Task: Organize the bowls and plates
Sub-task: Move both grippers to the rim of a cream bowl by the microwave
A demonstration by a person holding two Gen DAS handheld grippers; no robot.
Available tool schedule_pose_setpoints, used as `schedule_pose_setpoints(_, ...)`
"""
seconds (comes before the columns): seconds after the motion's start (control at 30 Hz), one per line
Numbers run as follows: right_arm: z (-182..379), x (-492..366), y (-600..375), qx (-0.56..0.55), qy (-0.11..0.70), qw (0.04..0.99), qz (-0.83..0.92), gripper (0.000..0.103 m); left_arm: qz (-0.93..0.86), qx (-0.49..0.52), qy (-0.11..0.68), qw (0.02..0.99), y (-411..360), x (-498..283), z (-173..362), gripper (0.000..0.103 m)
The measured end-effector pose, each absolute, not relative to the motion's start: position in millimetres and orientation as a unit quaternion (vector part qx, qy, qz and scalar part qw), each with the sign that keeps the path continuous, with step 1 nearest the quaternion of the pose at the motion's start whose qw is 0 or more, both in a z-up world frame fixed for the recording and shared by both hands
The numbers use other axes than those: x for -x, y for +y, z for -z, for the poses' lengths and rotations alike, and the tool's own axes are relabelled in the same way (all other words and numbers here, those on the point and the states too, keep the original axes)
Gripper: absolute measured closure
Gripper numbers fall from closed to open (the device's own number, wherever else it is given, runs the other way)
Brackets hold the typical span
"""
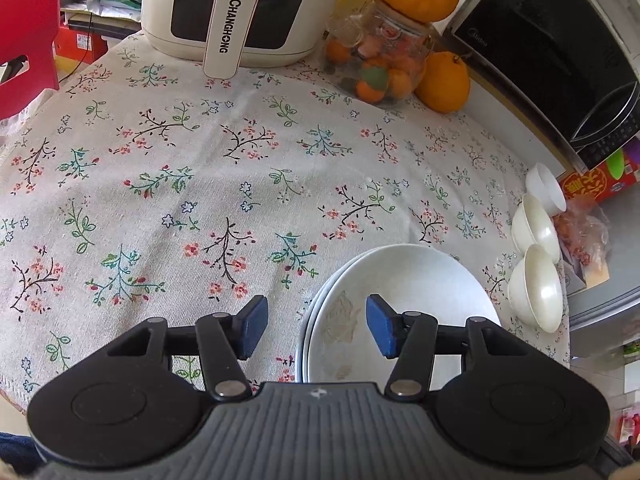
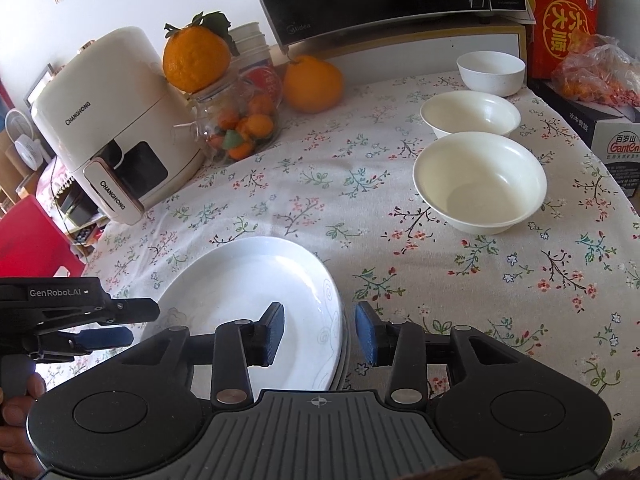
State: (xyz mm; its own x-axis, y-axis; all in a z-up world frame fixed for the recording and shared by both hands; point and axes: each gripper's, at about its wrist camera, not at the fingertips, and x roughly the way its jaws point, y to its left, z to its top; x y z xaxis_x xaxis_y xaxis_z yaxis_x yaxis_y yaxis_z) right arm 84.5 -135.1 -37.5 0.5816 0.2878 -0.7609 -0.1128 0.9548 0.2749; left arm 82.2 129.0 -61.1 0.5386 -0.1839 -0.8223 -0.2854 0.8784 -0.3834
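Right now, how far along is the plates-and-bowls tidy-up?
Done: the plates already sit in one stack. In hand: nothing; the left gripper and right gripper are both open at the stack's rim. Left: three bowls, near, middle and far, stand separately, unstacked.

The left gripper [image 1: 316,326] is level and low, its jaws wide apart with nothing between the blue pads [image 1: 252,326]. The right gripper [image 2: 320,332] has the same pose, jaws also apart and empty. In the right wrist view the left gripper [image 2: 108,326] comes in from the left side, and a hand [image 2: 18,412] grips its handle.
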Motion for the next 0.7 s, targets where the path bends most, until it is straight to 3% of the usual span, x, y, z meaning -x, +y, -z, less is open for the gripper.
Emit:
schedule_pose_setpoints(0.5, -6, -115, -223, -0.19, 0.42, 0.887, -0.022, 0.064, 0.003, 0.223, 0.459, 0.86, 87, -111, 39, 0.055)
schedule_pose_setpoints(0.7, -11, -149, -279, -0.279, 0.43, 0.858, 0.024, 0.059, 0.027, 0.212, 0.47, 0.856, 53, -142, 28, 0.053)
